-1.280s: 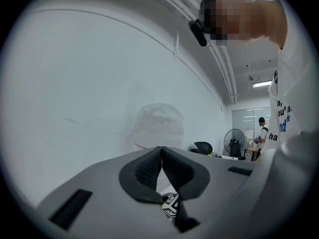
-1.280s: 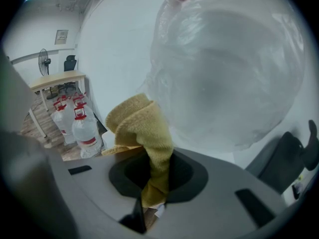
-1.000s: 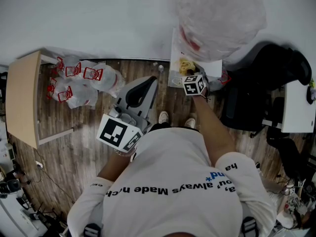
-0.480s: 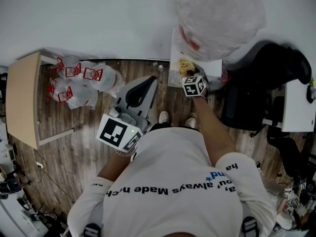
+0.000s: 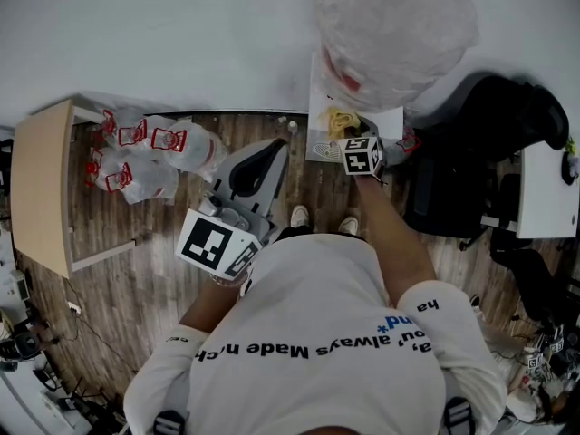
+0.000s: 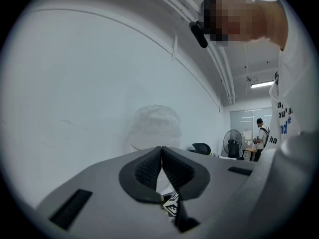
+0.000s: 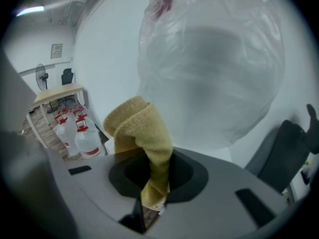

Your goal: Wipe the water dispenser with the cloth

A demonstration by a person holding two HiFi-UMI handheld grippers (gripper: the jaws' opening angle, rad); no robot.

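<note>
Two grippers (image 6: pixel 161 152) (image 7: pixel 153 176), one cloth (image 7: pixel 140 128), one dispenser (image 5: pixel 319 98).

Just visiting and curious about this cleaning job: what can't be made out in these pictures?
The water dispenser: in the head view, its plastic-wrapped bottle hides its top and front.
Whether the cloth touches the dispenser: in the right gripper view, the cloth and the right gripper cover the contact.
A distant person: in the left gripper view, too small to tell what they do.
Labels on the floor bottles: in the right gripper view, too small to read.
</note>
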